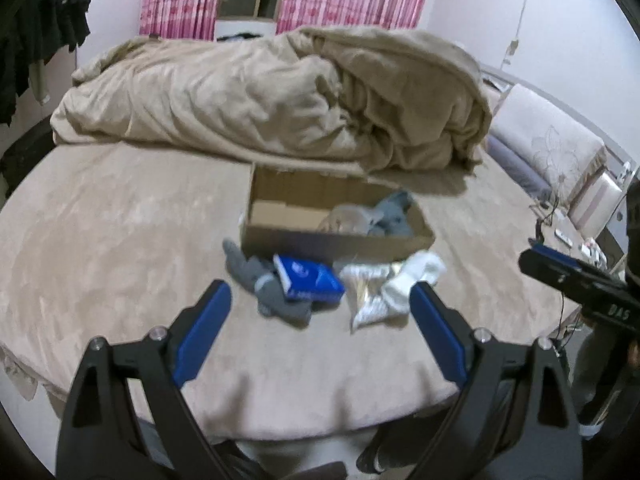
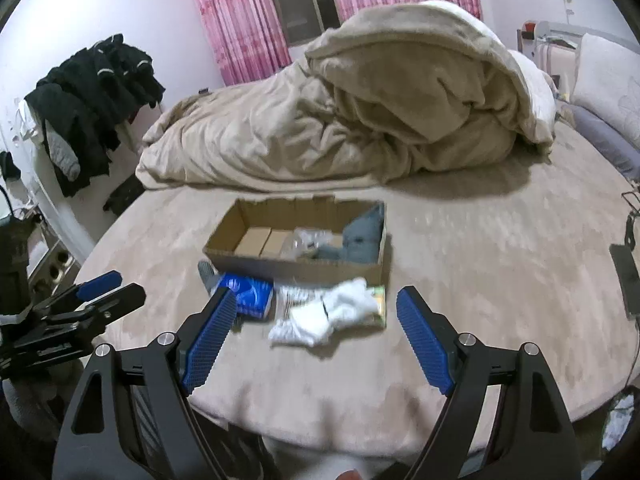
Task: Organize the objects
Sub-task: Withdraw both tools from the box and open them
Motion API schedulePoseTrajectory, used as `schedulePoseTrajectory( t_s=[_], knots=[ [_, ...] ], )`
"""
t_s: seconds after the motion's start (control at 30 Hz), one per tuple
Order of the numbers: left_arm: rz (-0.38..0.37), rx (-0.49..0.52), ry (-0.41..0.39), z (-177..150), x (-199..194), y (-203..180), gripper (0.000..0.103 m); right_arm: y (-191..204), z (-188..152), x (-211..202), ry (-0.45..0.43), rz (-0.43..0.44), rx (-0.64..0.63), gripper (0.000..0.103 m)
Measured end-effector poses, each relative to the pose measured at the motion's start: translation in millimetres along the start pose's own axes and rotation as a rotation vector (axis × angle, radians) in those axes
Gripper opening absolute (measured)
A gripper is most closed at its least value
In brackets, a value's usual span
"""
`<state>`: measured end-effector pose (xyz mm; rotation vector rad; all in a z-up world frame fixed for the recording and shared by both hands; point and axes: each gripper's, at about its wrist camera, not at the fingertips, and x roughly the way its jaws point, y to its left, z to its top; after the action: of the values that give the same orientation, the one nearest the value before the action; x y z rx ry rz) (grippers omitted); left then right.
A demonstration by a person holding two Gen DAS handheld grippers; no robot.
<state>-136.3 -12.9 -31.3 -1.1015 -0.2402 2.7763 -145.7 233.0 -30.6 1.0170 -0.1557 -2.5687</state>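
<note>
left gripper [image 1: 320, 300]: jaws apart, nothing held
right gripper [image 2: 316, 308]: jaws apart, nothing held
box [image 1: 336, 242]: on bed [image 1: 120, 240]
sock [image 2: 320, 316], pack [image 1: 310, 278]: just before box

A beige bed [image 2: 480, 272] fills mid-frame. On it, centre: a cardboard box [image 2: 296, 268]; below it a grey sock [image 1: 260, 280], white sock [image 2: 320, 316]; a heaped duvet [image 2: 340, 120] above.
</note>
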Motion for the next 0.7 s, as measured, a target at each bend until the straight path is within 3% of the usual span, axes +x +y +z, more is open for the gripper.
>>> schedulePoseTrajectory(
  t_s=[0.43, 0.7],
  knots=[
    [0.034, 0.013, 0.104, -14.9, 83.4, 6.9, 0.092, -11.1, -26.1, 73.8, 0.130, -0.024, 0.026, 0.085],
    [0.002, -0.017, 0.126, -1.9, 126.7, 10.0, 0.092, -20.7, -24.1, 119.0, 0.189, -0.039, 0.062, 0.071]
  ],
)
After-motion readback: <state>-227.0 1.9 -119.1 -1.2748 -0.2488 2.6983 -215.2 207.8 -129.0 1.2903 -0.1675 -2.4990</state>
